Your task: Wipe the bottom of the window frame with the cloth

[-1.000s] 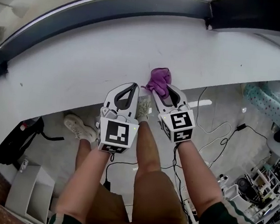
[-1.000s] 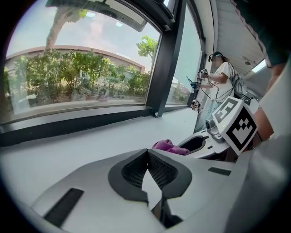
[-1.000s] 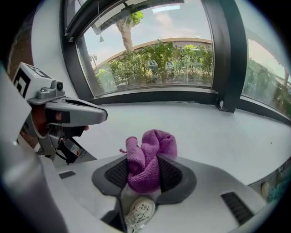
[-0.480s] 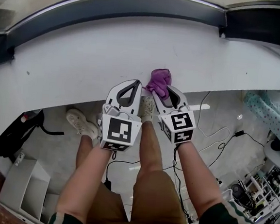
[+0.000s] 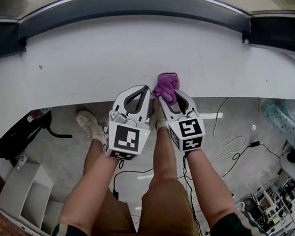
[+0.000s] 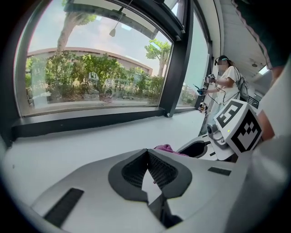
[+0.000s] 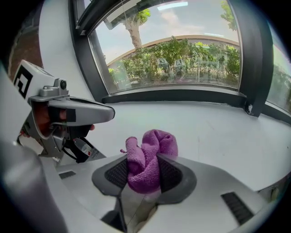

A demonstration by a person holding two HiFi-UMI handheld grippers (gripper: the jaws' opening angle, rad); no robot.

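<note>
Purple terry cloth (image 5: 167,85), bunched, clamped in the right hand-held gripper (image 7: 144,164) at the 6 o'clock edge of the white sill surface (image 5: 91,58); left hand-held gripper (image 6: 147,155), at its 9 o'clock, closed on nothing.

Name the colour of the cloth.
Purple; the cloth shows best in the right gripper view.

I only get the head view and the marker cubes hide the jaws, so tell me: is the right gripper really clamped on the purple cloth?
Observer: Yes, the right gripper view shows the right gripper shut on the purple cloth, which bunches above the jaws.
Operator: And the left one?
Observer: The left gripper has its jaws together, nothing between them.
Operator: Anyone nearby?
Observer: A person stands farther along the window, past the right gripper.
</note>
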